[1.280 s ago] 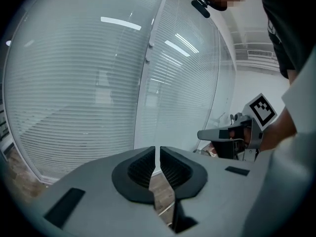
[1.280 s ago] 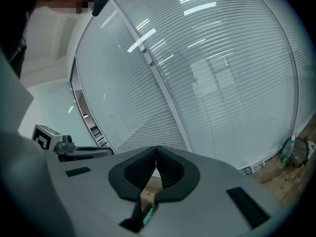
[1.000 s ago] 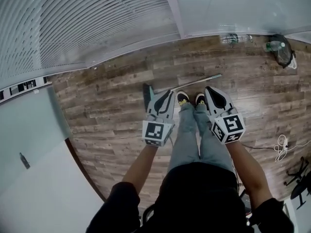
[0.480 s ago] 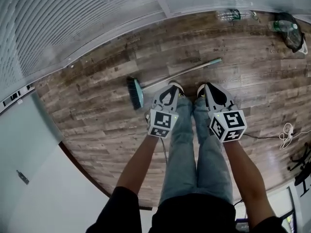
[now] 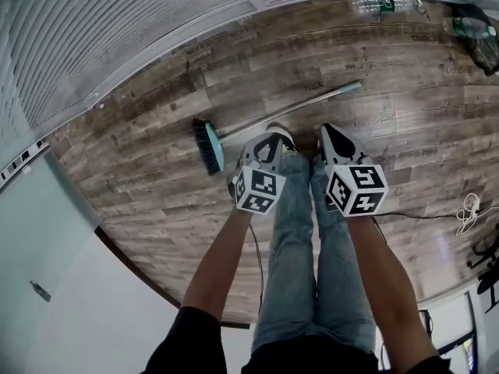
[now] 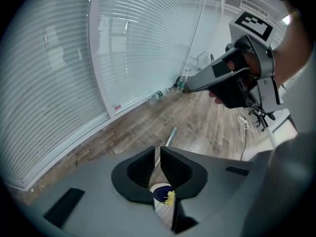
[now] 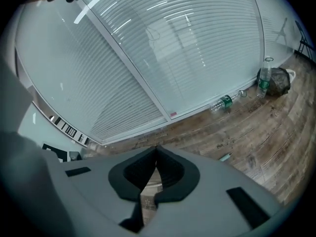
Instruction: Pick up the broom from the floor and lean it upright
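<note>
Caught at the reach-down step, nothing picked up yet. Logged the broom (image 5: 291,111) flat on the wood floor (image 5: 156,185), brush head (image 5: 207,146) at left, handle running right and far toward the blind-covered glass wall (image 5: 117,45). Put it just beyond the person's shoe (image 5: 284,131), well short of the wall.

Placed left gripper (image 5: 270,140) and right gripper (image 5: 326,133) side by side over the legs, both tipped down at the floor on the near side of the handle. Judged both clear of it.

Read the left gripper (image 6: 158,148) in its own view as parted by a thin slit only, empty, with the handle seen through the gap on the floor beyond. Read the right gripper (image 7: 157,148) as clenched tip to tip on nothing, with just the teal handle end (image 7: 224,156) showing off to its right.

Needed next, by judgement:
- spread both claws wider than the shaft
- lower them across the handle, left nearer the brush end, right further along
- clamp, then swing the handle up with the brush head down
- rest it against the far glass wall

Flagged the thin round shaft, flush on the boards, as likely to roll or slip from the pads. Called for a low, square approach and a firm close before any lift.
</note>
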`<state>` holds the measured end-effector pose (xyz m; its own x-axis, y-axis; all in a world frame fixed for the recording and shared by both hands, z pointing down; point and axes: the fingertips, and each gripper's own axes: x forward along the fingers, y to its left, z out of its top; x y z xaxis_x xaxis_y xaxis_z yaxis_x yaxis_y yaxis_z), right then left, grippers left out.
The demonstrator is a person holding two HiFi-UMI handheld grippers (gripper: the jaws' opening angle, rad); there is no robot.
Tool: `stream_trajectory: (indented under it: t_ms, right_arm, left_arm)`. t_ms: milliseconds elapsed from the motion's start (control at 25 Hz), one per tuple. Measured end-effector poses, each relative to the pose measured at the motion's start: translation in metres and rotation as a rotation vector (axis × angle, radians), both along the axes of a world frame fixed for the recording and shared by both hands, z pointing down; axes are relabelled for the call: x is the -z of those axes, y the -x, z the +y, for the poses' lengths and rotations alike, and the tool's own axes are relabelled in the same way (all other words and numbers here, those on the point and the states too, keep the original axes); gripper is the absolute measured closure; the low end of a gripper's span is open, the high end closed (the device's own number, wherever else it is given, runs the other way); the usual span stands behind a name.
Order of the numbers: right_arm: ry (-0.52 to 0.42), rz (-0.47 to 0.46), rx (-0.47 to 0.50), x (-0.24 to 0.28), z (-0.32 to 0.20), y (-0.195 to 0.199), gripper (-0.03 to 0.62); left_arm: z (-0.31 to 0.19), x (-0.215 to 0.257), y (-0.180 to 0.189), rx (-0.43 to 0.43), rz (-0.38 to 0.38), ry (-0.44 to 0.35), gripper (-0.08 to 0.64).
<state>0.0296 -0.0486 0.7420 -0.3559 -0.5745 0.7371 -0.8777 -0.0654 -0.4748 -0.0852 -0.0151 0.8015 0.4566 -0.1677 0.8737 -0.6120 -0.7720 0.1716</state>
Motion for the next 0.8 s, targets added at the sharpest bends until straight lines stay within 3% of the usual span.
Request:
stream_trajectory:
  t_ms: [320, 680, 800]
  right_arm:
    - [0.063, -0.036, -0.056, -0.090, 0.021, 0.009, 0.572]
    - [0.130, -0.030, -0.133, -0.186, 0.033, 0.004, 0.572]
    - [0.125, -0.006, -0.117, -0.209, 0.034, 0.003, 0.572]
  left_arm:
    - [0.019, -0.091, 0.022, -0.005, -0.116, 0.063, 0.534]
    - [0.035, -0.179, 0.022, -0.088, -0.142, 0.046, 0.534]
    - [0.037, -0.205, 0.018, -0.095, -0.148, 0.044, 0.534]
